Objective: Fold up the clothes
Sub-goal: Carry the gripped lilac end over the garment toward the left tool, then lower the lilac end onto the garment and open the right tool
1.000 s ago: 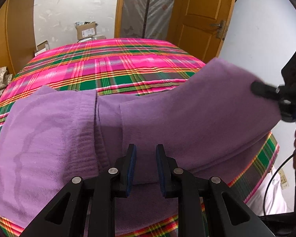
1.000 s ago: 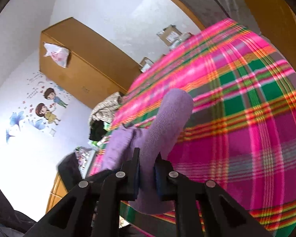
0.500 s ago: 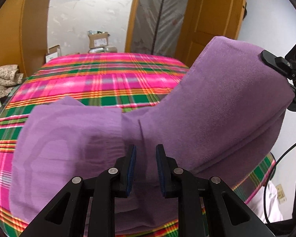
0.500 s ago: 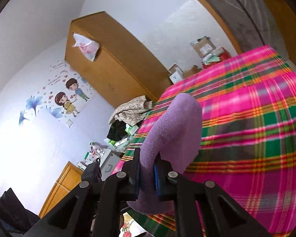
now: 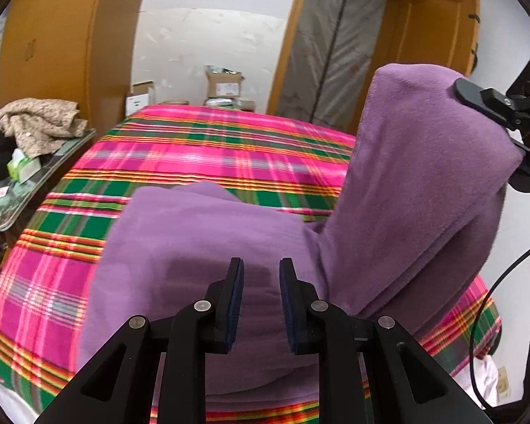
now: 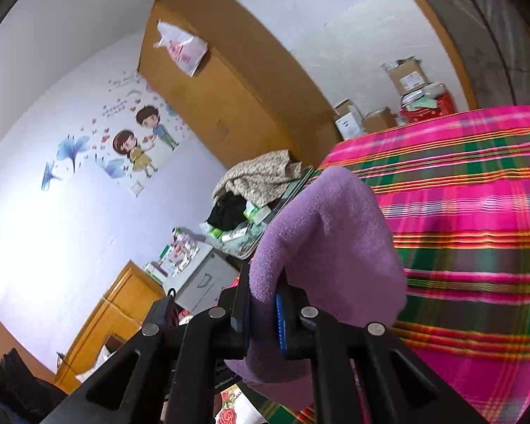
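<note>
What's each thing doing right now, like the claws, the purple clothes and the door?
purple garment: one end raised, the rest lying on the bed cover.
right claw: shut on the purple garment's raised end.
left claw: garment between its pads; grip unclear.
bed cover: spread flat.
door: open.
beige cloth: crumpled heap.

Bed (image 5: 201, 162) with pink, green and orange plaid cover. White walls; one carries a cartoon couple decal (image 6: 141, 141) with blue flowers. Tall orange-brown wardrobe (image 6: 236, 99), white plastic bag (image 6: 182, 47) hanging on it. Wooden door (image 5: 438, 31), open. Cardboard boxes (image 5: 224, 86) by the far wall. Cluttered side stand with heaped beige cloth (image 5: 35, 123).
</note>
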The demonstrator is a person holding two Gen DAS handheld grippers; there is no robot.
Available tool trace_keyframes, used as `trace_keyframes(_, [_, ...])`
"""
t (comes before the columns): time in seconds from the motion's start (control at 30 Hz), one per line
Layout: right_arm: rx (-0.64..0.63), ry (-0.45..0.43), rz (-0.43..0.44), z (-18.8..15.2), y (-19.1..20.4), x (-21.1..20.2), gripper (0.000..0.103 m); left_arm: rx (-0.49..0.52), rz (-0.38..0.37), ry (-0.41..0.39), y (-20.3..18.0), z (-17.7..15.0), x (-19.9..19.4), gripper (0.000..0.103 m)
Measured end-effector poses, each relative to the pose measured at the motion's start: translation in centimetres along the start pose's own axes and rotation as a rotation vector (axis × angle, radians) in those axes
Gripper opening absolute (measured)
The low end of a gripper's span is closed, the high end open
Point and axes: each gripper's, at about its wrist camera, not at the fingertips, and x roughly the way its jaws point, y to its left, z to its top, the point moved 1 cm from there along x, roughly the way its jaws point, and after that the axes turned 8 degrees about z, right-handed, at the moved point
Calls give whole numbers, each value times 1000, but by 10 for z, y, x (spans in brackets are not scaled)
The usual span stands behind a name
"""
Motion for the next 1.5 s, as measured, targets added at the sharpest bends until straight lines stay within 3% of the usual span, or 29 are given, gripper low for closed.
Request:
trace_keyframes(0.3, [-15, 149, 35, 2, 3, 85, 11, -80, 86, -22, 49, -5, -18, 21])
trace_keyframes(0.57, [1, 316, 28, -22, -9, 168, 13, -146, 159, -22, 88, -12, -27, 21])
trace_keyframes(0.73, [67, 380, 22, -37, -28, 204, 25, -174, 175, -10, 105, -16, -26, 21])
trace_keyframes(0.77, [78, 384, 26, -39, -29, 207, 29, -179, 178, -7, 108, -17, -26, 22])
trace_keyframes(0.8, [77, 383, 33, -39, -29, 207, 31, -183, 176, -6, 111, -18, -26, 32])
trace_keyframes(0.87, [64, 374, 51, -39, -25, 204, 32, -189, 155, -14, 112, -17, -27, 42])
trace_keyframes(1.07, [52, 296, 71, -30, -25, 181, 32, -172, 71, -44, 103, -11, -31, 50])
trace_keyframes(1.37, [130, 226, 14, -34, -57, 142, 32, -194, -79, -37, 85, -2, -26, 54])
trace_keyframes(1.5, [150, 202, 7, -40, -65, 127, 32, -190, -78, 0, 81, 0, -10, 54])
